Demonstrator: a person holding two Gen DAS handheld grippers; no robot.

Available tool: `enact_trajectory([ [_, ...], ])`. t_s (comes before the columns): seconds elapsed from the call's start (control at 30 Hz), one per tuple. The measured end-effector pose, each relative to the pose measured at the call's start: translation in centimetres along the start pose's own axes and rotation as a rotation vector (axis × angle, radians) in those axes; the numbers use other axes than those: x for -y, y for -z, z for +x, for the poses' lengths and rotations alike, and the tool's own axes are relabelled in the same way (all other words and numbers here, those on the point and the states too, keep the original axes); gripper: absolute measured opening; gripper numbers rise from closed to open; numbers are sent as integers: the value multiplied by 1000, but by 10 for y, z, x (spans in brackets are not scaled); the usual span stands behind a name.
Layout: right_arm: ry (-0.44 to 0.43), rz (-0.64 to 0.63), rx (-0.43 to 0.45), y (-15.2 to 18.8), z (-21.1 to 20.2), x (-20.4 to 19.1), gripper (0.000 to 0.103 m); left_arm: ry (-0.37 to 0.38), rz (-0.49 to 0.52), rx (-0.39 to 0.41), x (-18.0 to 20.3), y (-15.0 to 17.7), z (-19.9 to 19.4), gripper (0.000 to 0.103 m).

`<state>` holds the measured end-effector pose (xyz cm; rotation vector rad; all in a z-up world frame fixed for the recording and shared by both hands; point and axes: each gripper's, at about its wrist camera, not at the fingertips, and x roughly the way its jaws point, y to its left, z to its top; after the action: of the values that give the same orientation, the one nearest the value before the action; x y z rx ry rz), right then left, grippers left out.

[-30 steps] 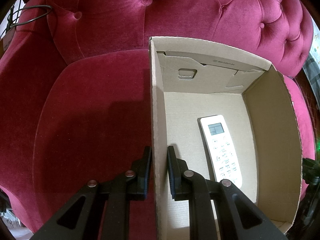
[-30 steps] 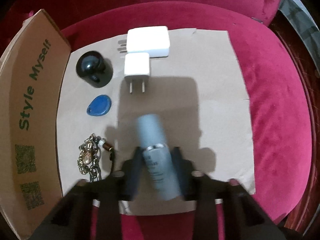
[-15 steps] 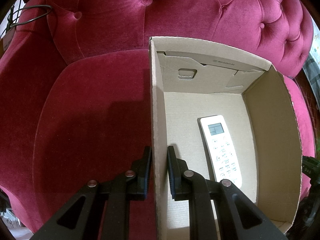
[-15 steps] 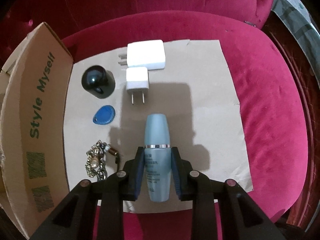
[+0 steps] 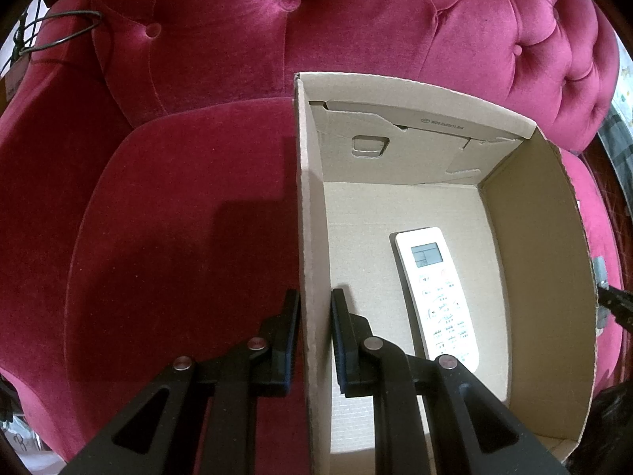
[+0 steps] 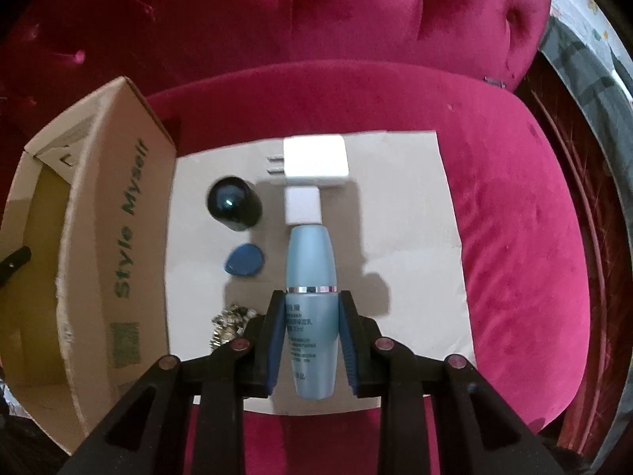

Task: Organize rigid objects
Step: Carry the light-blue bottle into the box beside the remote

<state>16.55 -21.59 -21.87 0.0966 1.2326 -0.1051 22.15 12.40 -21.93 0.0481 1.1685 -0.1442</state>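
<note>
Centrally, a pale blue plastic bottle with a silver band (image 6: 311,308) was held between the blue-padded fingers (image 6: 276,340) of the right gripper (image 6: 312,340), which was clamped on the printed lower body while the cap end pointed away from the camera. The bottle was carried lengthwise along the fingers, above a flat sheet of brown cardboard (image 6: 411,213) spread on the crimson velvet sofa seat (image 6: 514,257).

On that sheet, a small white plug adapter (image 6: 302,208) was seen just beyond the bottle's cap, with a larger white charger block (image 6: 316,160) beside it further back. A glossy black dome-shaped object (image 6: 233,208) and a blue teardrop key fob (image 6: 245,263) lay to the left, and a cluster of brass-coloured chain links (image 6: 229,324) was partly hidden behind the left finger.

At the sheet's left edge an open brown cardboard box printed "Style Myself" (image 6: 118,245) was standing. In the left wrist view, the box's near side wall (image 5: 312,277) was pinched by the left gripper (image 5: 314,336), one finger outside and one inside, the jaws drawn narrow on the panel. Inside, a white remote control with a small display (image 5: 435,297) lay flat on the box floor. Behind, the tufted crimson backrest (image 5: 356,19) was visible.
</note>
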Motion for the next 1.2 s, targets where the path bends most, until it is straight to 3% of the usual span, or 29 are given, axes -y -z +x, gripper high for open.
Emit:
enact_trajectory([
  [0.7,-81,-118,91,-31,-68,-76,27,7,-5,-4,0,0,0,16],
  [1.2,-181,-212,92,-21,-71,-150,27,8,-5,-5,-1,0,0,16],
])
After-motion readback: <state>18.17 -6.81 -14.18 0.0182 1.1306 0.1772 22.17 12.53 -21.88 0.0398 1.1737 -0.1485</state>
